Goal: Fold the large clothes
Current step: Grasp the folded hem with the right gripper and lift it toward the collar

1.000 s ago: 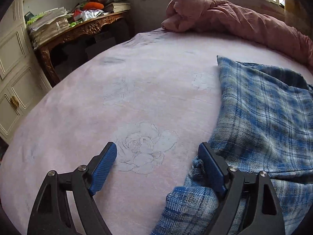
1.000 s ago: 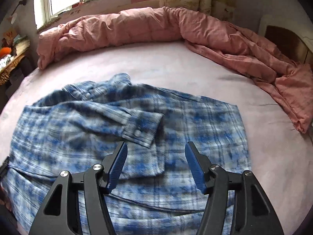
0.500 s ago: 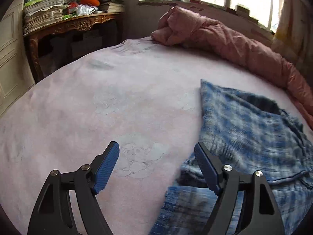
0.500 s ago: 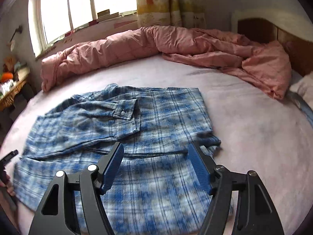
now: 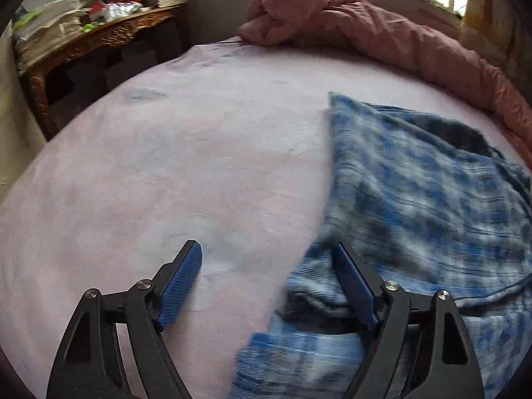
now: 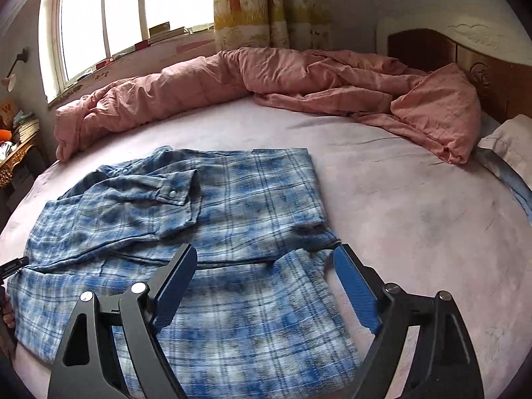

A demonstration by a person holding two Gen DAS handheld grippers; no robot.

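A: What's nearest in the right wrist view?

B: The right gripper (image 6: 264, 276), with its jaws spread wide. They have just been opening, and nothing is pinched between them. The near hem of the shirt (image 6: 232, 219) lies under the gap, and the blue pads do not press on it.

A: And the left gripper?

B: The left gripper (image 5: 267, 276) is released too. Its jaws have just opened a little, and they clamp nothing. One finger is over the bare sheet (image 5: 166, 166); the other is over the shirt's (image 5: 415, 206) near edge, where the cloth bunches up below it. I can't tell whether that pad brushes the cloth.

A: Where does the shirt lie?

B: Flat on the bed, a blue plaid one. Its lower part is folded up, so a crease runs across it just beyond the right gripper's fingers. One sleeve is laid across the chest, with its cuff (image 6: 176, 188) and snap on top. The collar is at the far side.

A: Farther off?

B: A pink duvet (image 6: 266, 83) is heaped along the far edge of the bed, below the window (image 6: 133, 10) and curtain (image 6: 269, 3). In the left wrist view, a carved table (image 5: 99, 36) piled with papers and books stands off the bed's far left corner.
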